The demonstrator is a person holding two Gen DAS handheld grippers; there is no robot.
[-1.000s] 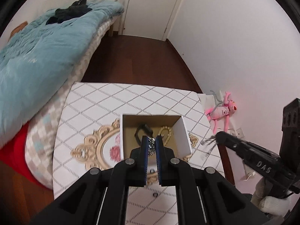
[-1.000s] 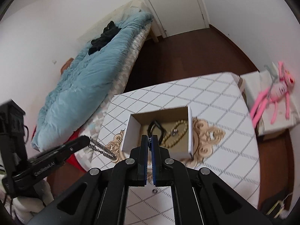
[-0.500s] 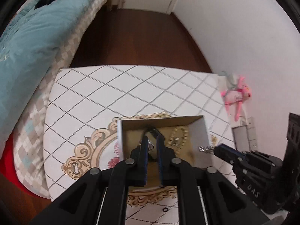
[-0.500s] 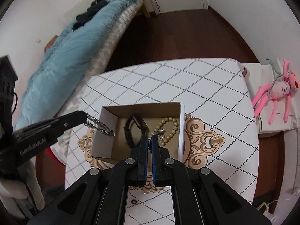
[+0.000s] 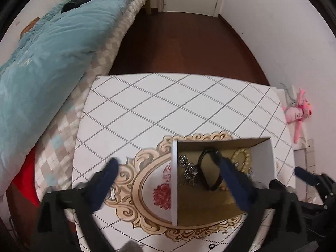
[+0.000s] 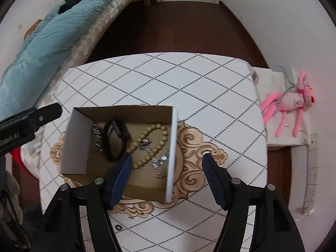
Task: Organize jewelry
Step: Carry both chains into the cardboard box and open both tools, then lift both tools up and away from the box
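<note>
Both claws hang above the worktop (image 6: 189, 79) and look steeply down at it, each spread wide with nothing between its blue pads. The left claw (image 5: 170, 178) straddles the left wall of the box (image 5: 174, 180): its left finger (image 5: 106, 180) stands over bare worktop outside that wall, while its right finger (image 5: 235, 182) reaches over the box's open top. The right claw (image 6: 167, 169) does the same at the opposite side, with its left finger (image 6: 120, 176) over the inside of the box (image 6: 75, 142) and its right finger (image 6: 213, 176) over the gold scrollwork beyond the right wall. Whether any pad touches the cardboard cannot be told. In the box, just ahead of the right claw's left finger, lie a black band (image 6: 114, 139) and a string of cream beads (image 6: 154, 142), with silvery chain pieces (image 6: 158, 161) nearer the right wall and more silver chain (image 6: 96, 138) by the left wall; from the left wrist view the same band (image 5: 208, 172), beads (image 5: 241, 159) and silver cluster (image 5: 189, 170) sit between the left claw's fingers. A small dark ring (image 6: 118, 227) lies on the worktop close under the right claw, outside the box. Ahead of both claws the worktop runs bare to its far edge, then dark floor (image 6: 168, 25). A bed (image 5: 46, 48) crowds the worktop's left edge; a pink plush toy (image 6: 289, 105) lies off the right edge by the wall.
</note>
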